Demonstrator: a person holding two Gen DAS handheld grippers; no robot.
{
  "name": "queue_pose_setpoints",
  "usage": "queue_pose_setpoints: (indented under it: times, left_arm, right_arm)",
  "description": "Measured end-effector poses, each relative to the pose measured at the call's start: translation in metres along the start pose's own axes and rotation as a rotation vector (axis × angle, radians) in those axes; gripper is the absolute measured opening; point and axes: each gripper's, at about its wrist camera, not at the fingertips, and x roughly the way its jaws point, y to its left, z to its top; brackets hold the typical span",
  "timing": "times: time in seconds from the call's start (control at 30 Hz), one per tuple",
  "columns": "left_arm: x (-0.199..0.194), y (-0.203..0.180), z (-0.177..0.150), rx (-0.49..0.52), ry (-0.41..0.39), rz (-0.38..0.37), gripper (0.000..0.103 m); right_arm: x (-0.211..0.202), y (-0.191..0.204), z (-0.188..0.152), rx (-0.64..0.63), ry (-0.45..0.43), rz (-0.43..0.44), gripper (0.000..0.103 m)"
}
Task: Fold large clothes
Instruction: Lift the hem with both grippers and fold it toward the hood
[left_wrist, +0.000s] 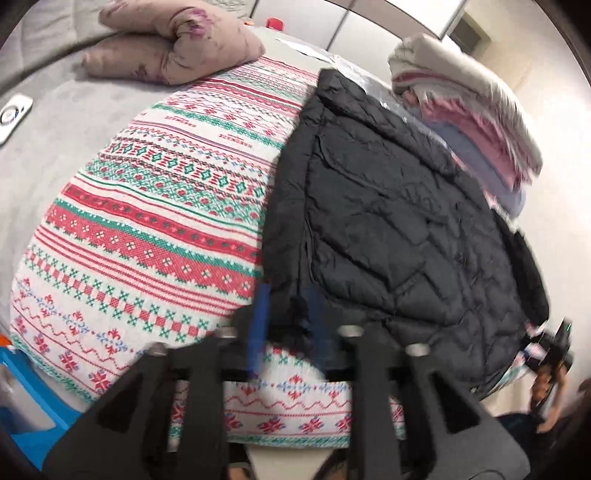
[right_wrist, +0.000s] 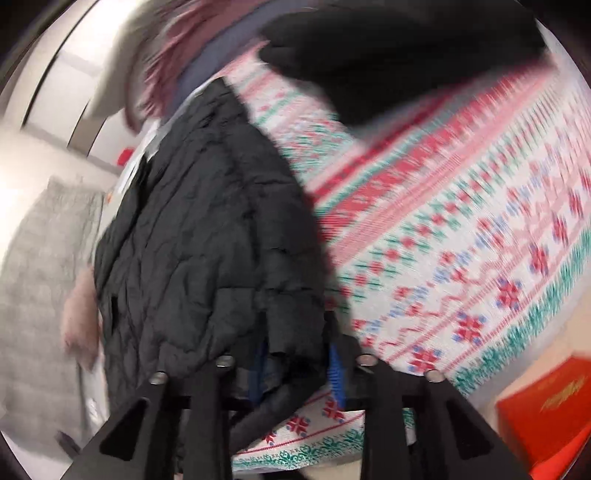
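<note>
Left wrist view: black quilted jacket (left_wrist: 388, 221) lies on the patterned blanket (left_wrist: 147, 221), folded lengthwise, cross fold still to do. Left tool (left_wrist: 286, 325) pinches its near hem; right tool (right_wrist: 299, 369) clamps jacket fabric. Folded laundry pile (left_wrist: 480, 122) sits beyond.

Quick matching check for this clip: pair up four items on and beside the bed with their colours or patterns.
Items:
1. puffer jacket
2. blanket
3. pillow
4. box

Descriptions:
A. red, with gold lettering
B. black, quilted
C. dusty pink, with purple floral print
D. white, with red and green knit-style bands

Pairs: 1-B, 2-D, 3-C, 4-A
</note>
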Motion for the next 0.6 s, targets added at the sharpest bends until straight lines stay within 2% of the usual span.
queue_pose_setpoints:
  times: [0.03, 0.13, 0.27, 0.33, 0.47, 0.53, 0.6]
  left_arm:
    - [-0.001, 0.001, -0.002, -0.010, -0.005, 0.002, 0.046]
    - [0.006, 0.001, -0.002, -0.036, 0.022, -0.031, 0.049]
    - [0.026, 0.000, -0.005, -0.084, 0.098, -0.081, 0.050]
    - [0.031, -0.005, -0.006, -0.096, 0.108, -0.106, 0.050]
    - [0.035, -0.017, -0.011, -0.061, 0.116, -0.108, 0.049]
    - [0.036, -0.020, -0.013, -0.042, 0.120, -0.112, 0.026]
    - [0.035, -0.025, -0.014, -0.028, 0.112, -0.126, 0.017]
  right_arm:
    - [-0.002, -0.003, 0.000, 0.015, -0.009, 0.006, 0.038]
    - [-0.009, -0.009, 0.000, 0.025, -0.029, 0.007, 0.044]
    - [-0.007, -0.016, -0.002, 0.043, -0.001, 0.049, 0.047]
    - [-0.006, -0.016, -0.001, 0.033, 0.003, 0.052, 0.047]
    - [-0.001, -0.006, -0.003, 0.003, 0.019, 0.086, 0.047]
    - [0.001, -0.001, -0.003, -0.007, 0.016, 0.090, 0.044]
    - [0.000, 0.002, -0.003, -0.022, 0.005, 0.091, 0.022]
